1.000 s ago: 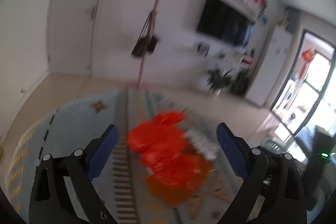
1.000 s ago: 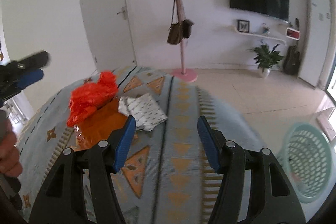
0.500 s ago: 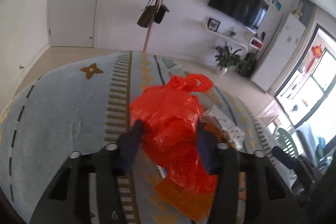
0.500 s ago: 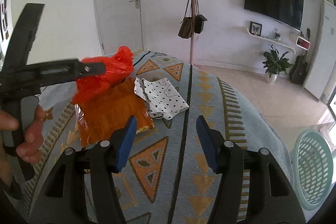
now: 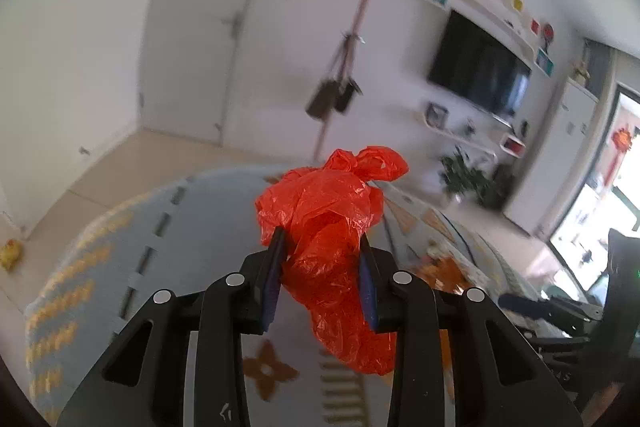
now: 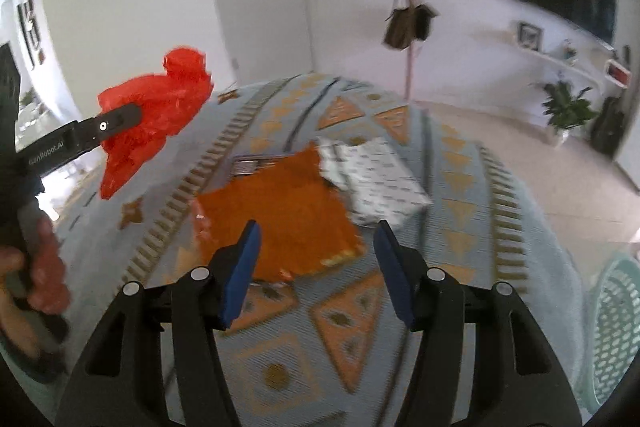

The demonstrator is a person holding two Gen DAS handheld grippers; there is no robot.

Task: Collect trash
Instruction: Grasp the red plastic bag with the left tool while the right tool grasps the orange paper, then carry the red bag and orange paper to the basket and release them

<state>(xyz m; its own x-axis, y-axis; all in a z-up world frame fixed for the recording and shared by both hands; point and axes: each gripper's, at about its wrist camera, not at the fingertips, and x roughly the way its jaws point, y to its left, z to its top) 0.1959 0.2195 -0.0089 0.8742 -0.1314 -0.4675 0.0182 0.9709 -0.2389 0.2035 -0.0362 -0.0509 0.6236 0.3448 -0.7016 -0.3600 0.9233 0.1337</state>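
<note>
Left gripper [image 5: 322,267] clamped on red bag [image 5: 332,227], lifted above rug [image 5: 120,267].
Right gripper [image 6: 316,267] apart; judged: carry to basket [image 6: 616,327] at 4 o'clock w/o loosening grip.

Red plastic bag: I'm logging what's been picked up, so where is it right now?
The red plastic bag is clamped in the left tongs, lifted above the patterned rug, left of the orange sheet in the right wrist view.

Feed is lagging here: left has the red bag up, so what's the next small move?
Probably carry the red plastic bag, clamped in the left gripper above the rug, rightward toward the green basket; the right gripper hangs open over the orange sheet.
</note>
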